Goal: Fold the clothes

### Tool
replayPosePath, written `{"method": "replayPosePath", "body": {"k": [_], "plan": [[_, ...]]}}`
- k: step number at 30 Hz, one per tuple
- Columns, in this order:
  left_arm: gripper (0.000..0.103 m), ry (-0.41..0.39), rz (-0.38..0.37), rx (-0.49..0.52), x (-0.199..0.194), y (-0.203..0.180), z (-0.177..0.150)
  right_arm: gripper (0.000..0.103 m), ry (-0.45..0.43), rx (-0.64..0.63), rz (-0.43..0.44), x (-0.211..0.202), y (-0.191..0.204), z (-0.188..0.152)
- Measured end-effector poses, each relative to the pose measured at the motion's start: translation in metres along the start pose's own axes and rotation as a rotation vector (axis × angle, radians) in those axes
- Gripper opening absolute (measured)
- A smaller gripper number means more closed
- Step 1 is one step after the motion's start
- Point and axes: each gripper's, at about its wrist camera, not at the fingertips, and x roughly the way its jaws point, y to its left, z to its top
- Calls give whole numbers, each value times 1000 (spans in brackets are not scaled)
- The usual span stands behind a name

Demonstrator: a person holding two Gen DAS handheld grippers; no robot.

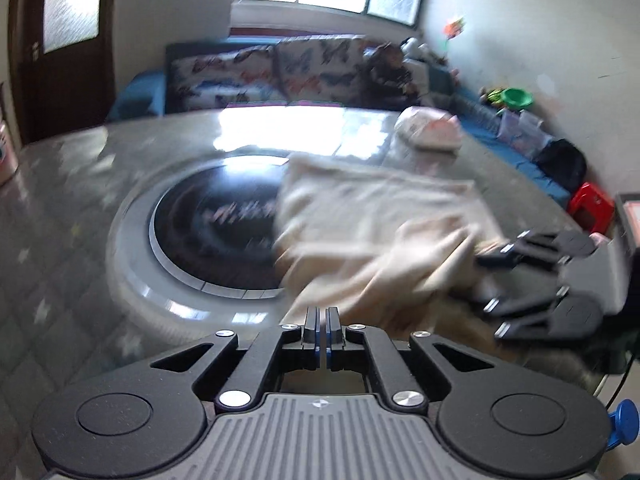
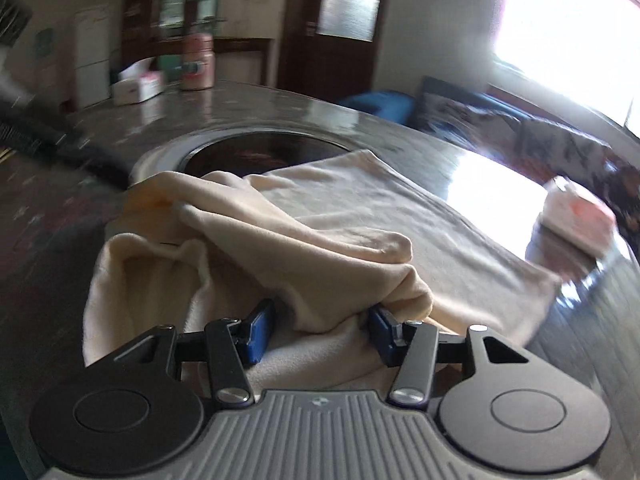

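Observation:
A cream garment (image 1: 376,216) lies partly folded on the round grey table (image 1: 72,208), beside the dark round inset at its centre. It also shows in the right wrist view (image 2: 360,216), bunched near the front. My left gripper (image 1: 323,320) is shut and empty, just short of the garment's near edge. My right gripper (image 2: 320,330) is open, its blue pads on either side of a bunched fold of the garment. It shows at the right of the left wrist view (image 1: 492,280).
A dark inset (image 1: 224,224) with a silver ring sits mid-table. A folded pink-white cloth (image 1: 432,132) lies at the far edge, also seen in the right wrist view (image 2: 580,216). A tissue box (image 2: 138,84) and pink canister (image 2: 197,62) stand far left. A sofa (image 1: 288,72) lies behind.

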Motion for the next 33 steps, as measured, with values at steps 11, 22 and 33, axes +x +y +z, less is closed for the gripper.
{"method": "replayPosePath", "body": {"k": [11, 22, 33], "plan": [[31, 29, -74, 68, 45, -35, 28, 52, 23, -80, 56, -2, 4, 9], [41, 74, -138, 133, 72, -52, 23, 51, 74, -43, 35, -21, -2, 0], [4, -18, -167, 98, 56, -39, 31, 49, 35, -43, 26, -45, 2, 14]]}}
